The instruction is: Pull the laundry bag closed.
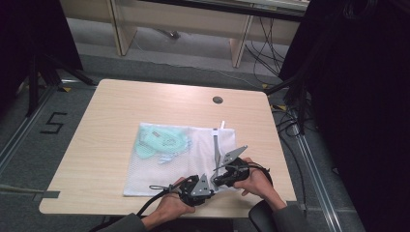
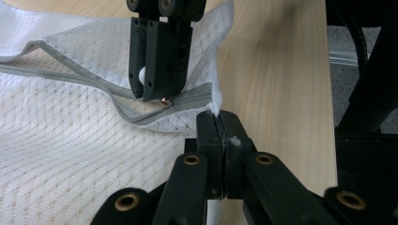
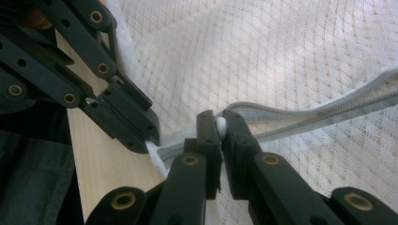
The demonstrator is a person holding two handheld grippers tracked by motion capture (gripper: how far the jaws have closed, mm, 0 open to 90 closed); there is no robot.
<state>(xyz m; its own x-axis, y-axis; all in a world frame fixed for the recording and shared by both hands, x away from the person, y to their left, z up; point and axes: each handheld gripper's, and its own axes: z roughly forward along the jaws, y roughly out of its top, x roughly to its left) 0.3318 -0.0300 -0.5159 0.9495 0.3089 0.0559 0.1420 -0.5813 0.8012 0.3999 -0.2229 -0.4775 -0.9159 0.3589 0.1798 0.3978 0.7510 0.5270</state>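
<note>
Two hand-held grippers are meeting at the near right corner of a white mesh bag [image 1: 181, 157] lying on the pale wooden surface [image 1: 106, 125]; from the high view, the left hand-held gripper [image 1: 209, 187] and the right hand-held gripper [image 1: 218, 177] are sitting just beside each other, and something pale green [image 1: 162, 141] is showing through the mesh at the bag's far left; the left gripper view is showing what the high view is too small to tell: its jaws are pressing together on the bag's corner edge [image 2: 217, 111], while the right hand-held gripper [image 2: 157, 96] is nipping the grey zipper [image 2: 141, 115]; the right gripper view is showing its jaws closing on a small white zipper pull [image 3: 221, 125], with the left hand-held gripper [image 3: 148, 143] pinching the mesh just beside.
</note>
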